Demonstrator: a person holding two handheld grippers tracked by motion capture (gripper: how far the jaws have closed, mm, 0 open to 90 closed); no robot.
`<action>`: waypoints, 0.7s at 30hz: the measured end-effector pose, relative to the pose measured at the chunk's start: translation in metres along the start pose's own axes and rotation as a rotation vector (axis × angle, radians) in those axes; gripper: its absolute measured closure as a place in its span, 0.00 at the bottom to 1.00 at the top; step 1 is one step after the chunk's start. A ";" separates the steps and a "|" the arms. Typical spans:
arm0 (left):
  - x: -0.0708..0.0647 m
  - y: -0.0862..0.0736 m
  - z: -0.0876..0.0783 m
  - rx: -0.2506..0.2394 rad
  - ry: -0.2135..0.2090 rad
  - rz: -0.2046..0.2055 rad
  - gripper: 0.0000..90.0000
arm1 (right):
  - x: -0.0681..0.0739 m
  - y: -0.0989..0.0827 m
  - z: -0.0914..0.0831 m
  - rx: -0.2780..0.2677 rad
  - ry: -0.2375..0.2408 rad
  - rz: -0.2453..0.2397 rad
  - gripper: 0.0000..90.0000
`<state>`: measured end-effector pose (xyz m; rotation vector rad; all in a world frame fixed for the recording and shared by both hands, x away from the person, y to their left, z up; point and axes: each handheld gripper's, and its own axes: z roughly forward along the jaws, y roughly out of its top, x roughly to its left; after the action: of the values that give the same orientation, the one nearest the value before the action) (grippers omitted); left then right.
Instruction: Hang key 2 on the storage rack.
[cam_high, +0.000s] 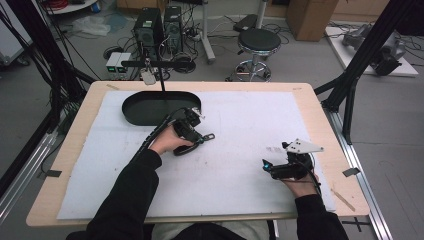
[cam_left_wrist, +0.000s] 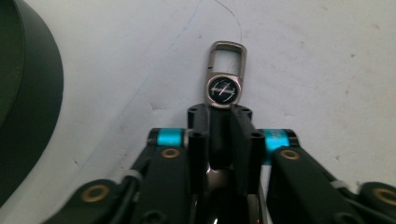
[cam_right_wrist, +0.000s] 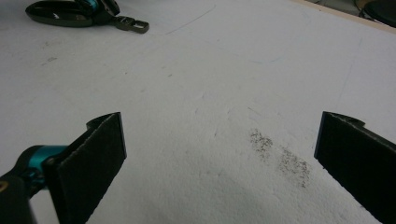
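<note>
A glossy black key fob (cam_high: 183, 148) with a grey metal clip (cam_high: 209, 136) lies low over the white sheet, left of the middle. My left gripper (cam_high: 200, 136) is shut on it. In the left gripper view the jaws (cam_left_wrist: 223, 116) pinch the fob just behind its round emblem, and the clip (cam_left_wrist: 226, 60) sticks out past the tips. My right gripper (cam_high: 274, 159) rests at the front right, open and holding nothing. Its two pads (cam_right_wrist: 100, 154) stand far apart over bare sheet. Far off at the top left of that view are the fob (cam_right_wrist: 60, 14) and its clip (cam_right_wrist: 133, 24).
A black oval tray (cam_high: 135, 107) stands at the back left of the white sheet (cam_high: 240, 190), just behind my left hand; its wall (cam_left_wrist: 28, 102) is close on the left. A grey smudge (cam_right_wrist: 280, 154) marks the sheet. Beyond the wooden table are a stool (cam_high: 257, 42) and cables.
</note>
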<state>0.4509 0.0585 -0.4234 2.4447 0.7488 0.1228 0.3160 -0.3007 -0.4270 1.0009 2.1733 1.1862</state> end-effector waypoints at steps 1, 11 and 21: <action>-0.001 0.000 0.000 0.002 0.004 0.006 0.90 | 0.000 0.000 0.000 0.003 -0.001 0.000 0.01; -0.001 0.000 -0.007 -0.024 0.046 0.060 0.94 | 0.001 0.000 0.000 0.010 -0.004 -0.009 0.01; 0.003 -0.001 -0.032 -0.072 0.054 0.057 0.94 | 0.002 0.000 -0.001 0.007 -0.005 -0.013 0.01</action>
<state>0.4453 0.0770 -0.3982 2.4037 0.6862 0.2348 0.3140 -0.2997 -0.4265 0.9900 2.1783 1.1703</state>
